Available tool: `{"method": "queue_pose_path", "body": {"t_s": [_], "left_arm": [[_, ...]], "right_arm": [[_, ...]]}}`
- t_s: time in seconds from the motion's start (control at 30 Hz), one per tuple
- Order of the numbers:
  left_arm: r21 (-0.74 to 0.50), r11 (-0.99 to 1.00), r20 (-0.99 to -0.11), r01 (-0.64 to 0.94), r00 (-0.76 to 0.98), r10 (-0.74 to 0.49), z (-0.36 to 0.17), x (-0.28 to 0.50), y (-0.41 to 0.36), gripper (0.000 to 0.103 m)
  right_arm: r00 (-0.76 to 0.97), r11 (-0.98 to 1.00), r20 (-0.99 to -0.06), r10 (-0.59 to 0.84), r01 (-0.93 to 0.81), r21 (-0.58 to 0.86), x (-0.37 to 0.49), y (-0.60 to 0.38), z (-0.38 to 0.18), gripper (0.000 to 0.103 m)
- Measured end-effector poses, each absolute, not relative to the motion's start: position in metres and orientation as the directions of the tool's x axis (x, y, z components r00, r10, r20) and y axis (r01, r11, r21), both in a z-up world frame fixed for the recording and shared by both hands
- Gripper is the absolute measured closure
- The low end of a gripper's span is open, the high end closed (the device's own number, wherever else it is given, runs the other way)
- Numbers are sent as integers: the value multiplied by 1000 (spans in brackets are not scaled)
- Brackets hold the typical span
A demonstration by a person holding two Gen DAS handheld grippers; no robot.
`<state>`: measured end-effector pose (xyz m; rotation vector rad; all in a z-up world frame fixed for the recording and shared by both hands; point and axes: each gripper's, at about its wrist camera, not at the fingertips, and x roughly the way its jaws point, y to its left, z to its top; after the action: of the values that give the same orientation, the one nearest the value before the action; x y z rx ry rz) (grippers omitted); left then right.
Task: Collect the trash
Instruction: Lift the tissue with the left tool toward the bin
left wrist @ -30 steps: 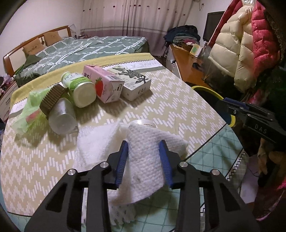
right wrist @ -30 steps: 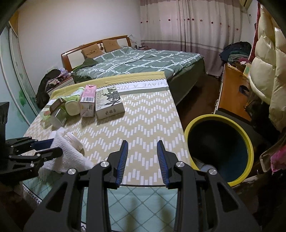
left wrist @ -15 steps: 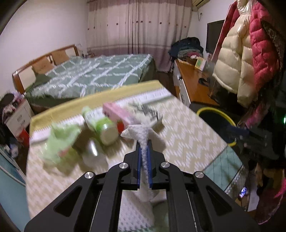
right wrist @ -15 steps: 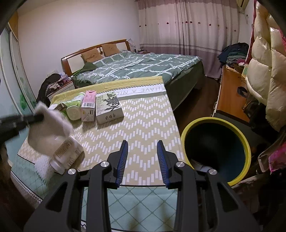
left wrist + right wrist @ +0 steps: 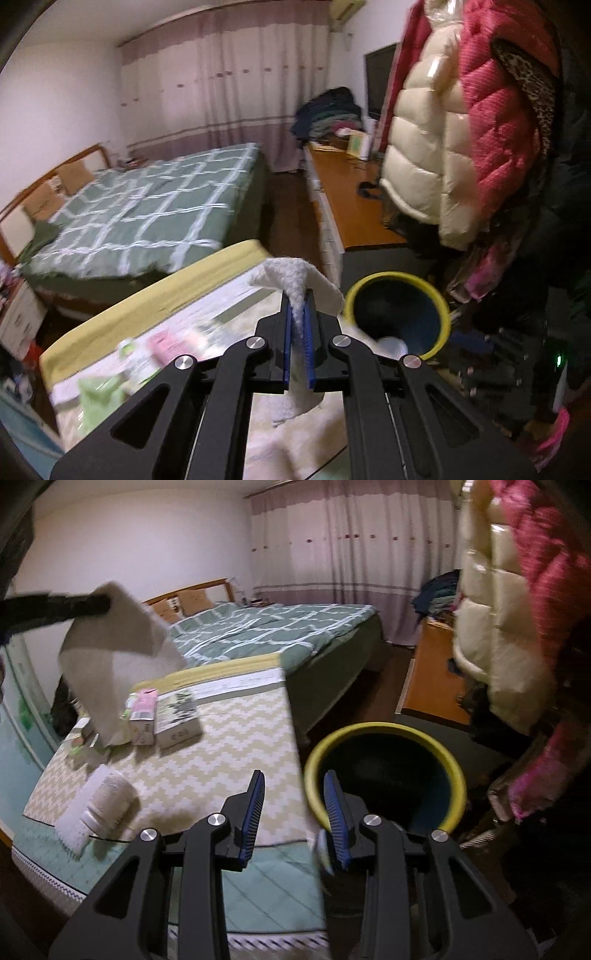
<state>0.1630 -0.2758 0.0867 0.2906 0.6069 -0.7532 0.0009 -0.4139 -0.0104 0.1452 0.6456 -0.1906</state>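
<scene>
My left gripper [image 5: 297, 300] is shut on a white paper towel [image 5: 291, 275], which hangs from the pinched pads above the table. In the right wrist view the towel [image 5: 110, 653] dangles at upper left from the left gripper [image 5: 100, 603]. A yellow-rimmed dark bin [image 5: 391, 275] stands on the floor past the table's right edge. My right gripper [image 5: 293, 781] is open with nothing between its fingers, at the table's near right corner beside the bin [image 5: 380, 728]. A white bottle [image 5: 107, 801] lies on another white towel near the table's front left.
A pink carton [image 5: 142, 716], a white printed box [image 5: 177, 716] and blurred green items [image 5: 79, 751] sit at the table's far left. A bed [image 5: 273, 631] stands behind it, a wooden desk [image 5: 436, 686] and hanging puffer jackets [image 5: 509, 620] to the right.
The left gripper shut on the towel and lifted it off the table, up and toward the bin. The bottle under it stayed lying on the table. The right gripper shifted toward the bin.
</scene>
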Motion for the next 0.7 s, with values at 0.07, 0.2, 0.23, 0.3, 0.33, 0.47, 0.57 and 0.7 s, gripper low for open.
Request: {"method": "queue_pose_path", "body": {"t_s": [0.07,0.2,0.23,0.3,0.33,0.47,0.57,0.7], "left_arm": [[3,670,-629,742,522,-576,84,171,-305,96],[-33,611,-673,791,434,-599,62,182,-368,96],[-37,597,-681,801,417,-602,56,182,-382,96],[-45,566,-697,823,380,-607,41,182,-414,96],[-47,555,-705,831,366,-608,35,181,-428,96],[-54,516,-737,855,315,-598,6,180,-482,96],[-49,503,-753,863,299,-586,-15,181,-515,96],[-59,499,-779,864,273,-565,-44,184,-543,96]], "right_arm": [[779,967,-608,-156,245,66,-6,-422,-10,71],[767,953,-611,-195,294,65,-20,-442,-14,71],[764,951,-614,-199,302,68,-21,-447,-15,71],[758,944,-619,-206,321,78,-24,-457,-18,71],[754,940,-622,-209,330,85,-27,-463,-21,71],[742,925,-633,-221,365,105,-34,-480,-29,71],[734,914,-639,-232,389,115,-38,-491,-33,71],[722,902,-646,-249,415,117,-42,-501,-38,71]]}}
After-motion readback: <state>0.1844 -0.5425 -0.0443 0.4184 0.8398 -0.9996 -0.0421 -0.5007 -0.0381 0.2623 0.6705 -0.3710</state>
